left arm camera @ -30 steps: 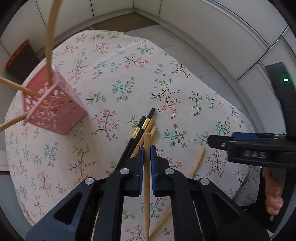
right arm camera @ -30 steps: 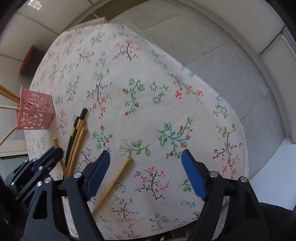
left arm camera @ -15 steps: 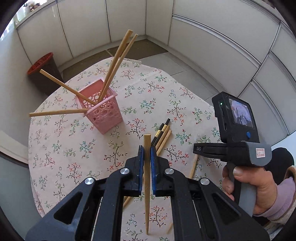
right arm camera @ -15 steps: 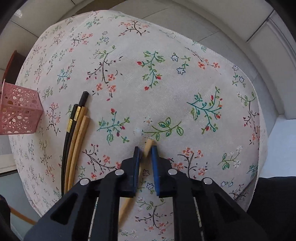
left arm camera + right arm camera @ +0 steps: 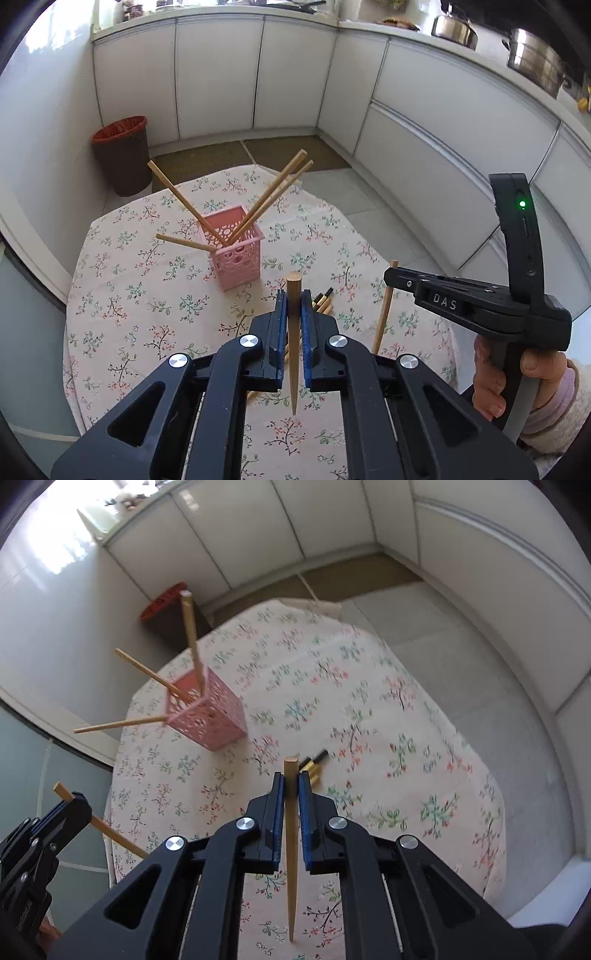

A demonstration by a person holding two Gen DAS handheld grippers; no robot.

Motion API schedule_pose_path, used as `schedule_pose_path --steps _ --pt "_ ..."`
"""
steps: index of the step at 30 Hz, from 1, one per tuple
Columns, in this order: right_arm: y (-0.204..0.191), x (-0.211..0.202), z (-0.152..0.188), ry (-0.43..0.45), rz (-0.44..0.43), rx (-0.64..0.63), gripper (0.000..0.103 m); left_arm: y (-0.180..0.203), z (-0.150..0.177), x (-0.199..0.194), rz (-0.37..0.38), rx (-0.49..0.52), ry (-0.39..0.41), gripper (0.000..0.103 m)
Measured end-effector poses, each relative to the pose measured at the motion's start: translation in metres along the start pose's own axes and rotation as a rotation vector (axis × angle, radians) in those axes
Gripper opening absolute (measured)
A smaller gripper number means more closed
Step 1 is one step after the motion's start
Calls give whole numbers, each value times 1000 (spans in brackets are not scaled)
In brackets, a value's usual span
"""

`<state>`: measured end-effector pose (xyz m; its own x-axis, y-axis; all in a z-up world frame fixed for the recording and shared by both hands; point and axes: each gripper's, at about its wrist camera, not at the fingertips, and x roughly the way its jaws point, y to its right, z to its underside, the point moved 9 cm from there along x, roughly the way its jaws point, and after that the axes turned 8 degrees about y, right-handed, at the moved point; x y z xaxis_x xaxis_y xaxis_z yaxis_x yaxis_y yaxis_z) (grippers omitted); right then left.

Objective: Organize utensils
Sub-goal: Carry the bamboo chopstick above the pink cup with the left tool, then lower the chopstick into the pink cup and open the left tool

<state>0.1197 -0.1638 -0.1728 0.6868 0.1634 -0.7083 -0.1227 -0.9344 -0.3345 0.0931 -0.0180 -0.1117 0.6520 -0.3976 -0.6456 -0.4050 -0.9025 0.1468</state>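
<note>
Both grippers clenched, one wooden chopstick each: left gripper (image 5: 293,314) pinches its chopstick (image 5: 293,354) near the blunt end, right gripper (image 5: 291,794) likewise (image 5: 291,849). Long tails hang free and could swivel or slip. Loose chopsticks (image 5: 314,766) lie mid-tabletop. Pink basket (image 5: 236,254) toward the far edge already holds splayed sticks; a clash on insertion could tip it.

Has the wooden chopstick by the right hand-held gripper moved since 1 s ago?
Yes. The wooden chopstick, then flat on the floral tablecloth, is now clamped in the right hand-held gripper and lifted clear above it.
</note>
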Motion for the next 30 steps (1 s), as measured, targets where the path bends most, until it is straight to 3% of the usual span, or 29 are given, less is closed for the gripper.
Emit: schedule_pose_path --steps 5,12,22,30 --pt "-18 -34 -35 115 -64 -55 8 -2 -33 -24 19 -63 103 6" --pt "-41 -69 -91 220 -126 -66 8 -14 -87 -33 -51 -98 228 6" --pt "-80 -81 -143 322 -179 -94 8 -38 -147 -35 -181 -108 359 6" --pt "-102 -66 -165 384 -188 -113 8 -68 -158 -15 -252 -143 396 6"
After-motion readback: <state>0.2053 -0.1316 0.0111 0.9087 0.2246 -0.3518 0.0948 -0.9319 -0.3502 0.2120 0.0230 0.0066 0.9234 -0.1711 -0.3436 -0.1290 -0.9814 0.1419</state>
